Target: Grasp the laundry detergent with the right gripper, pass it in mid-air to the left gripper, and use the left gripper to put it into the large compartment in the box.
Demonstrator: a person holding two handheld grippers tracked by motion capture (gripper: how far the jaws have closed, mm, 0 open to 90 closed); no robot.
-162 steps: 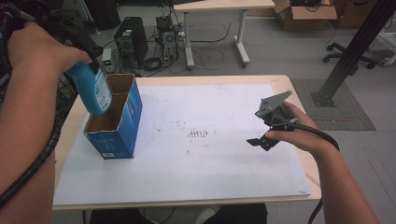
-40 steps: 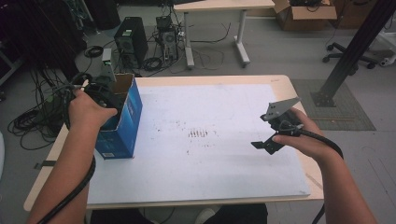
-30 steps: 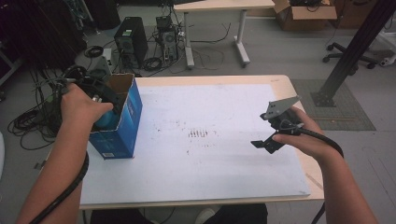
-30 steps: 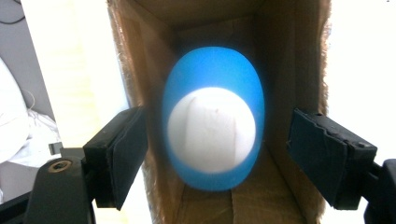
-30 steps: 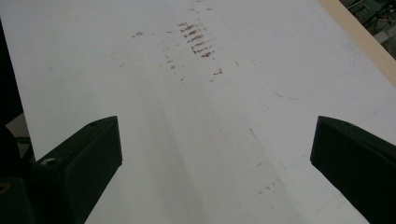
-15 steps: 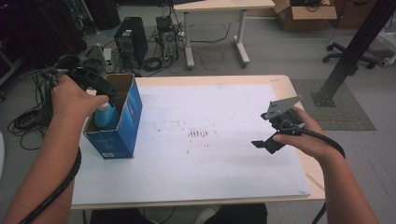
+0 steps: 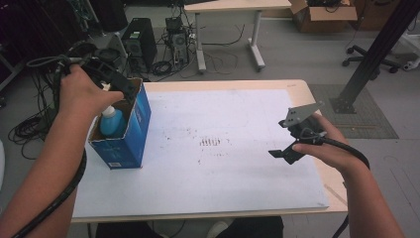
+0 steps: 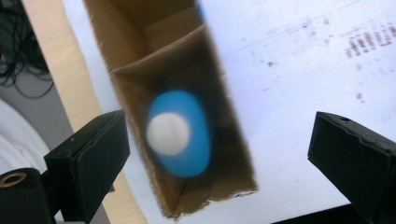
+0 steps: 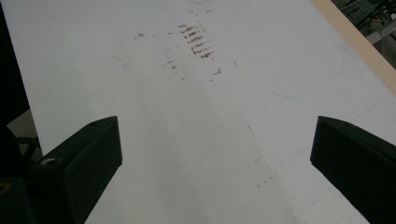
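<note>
Left tool: hovering just above the open top of the blue box, its jaws standing wide apart and having just been opening; nothing is sitting between them, as the left gripper view is showing.
Blue bottle: standing upright inside the box, white cap pointing up, released and apart from both jaws; in the high view its shoulder is peeking out below the left hand.
Blue box: resting open-topped on the white sheet near the left edge of the surface, brown cardboard showing inside.
Right tool: hanging over the right part of the sheet, well apart from the box; its jaws are gaping, gripping nothing, with bare sheet showing between them.
Sheet: carrying a cluster of small dark marks near its middle.
</note>
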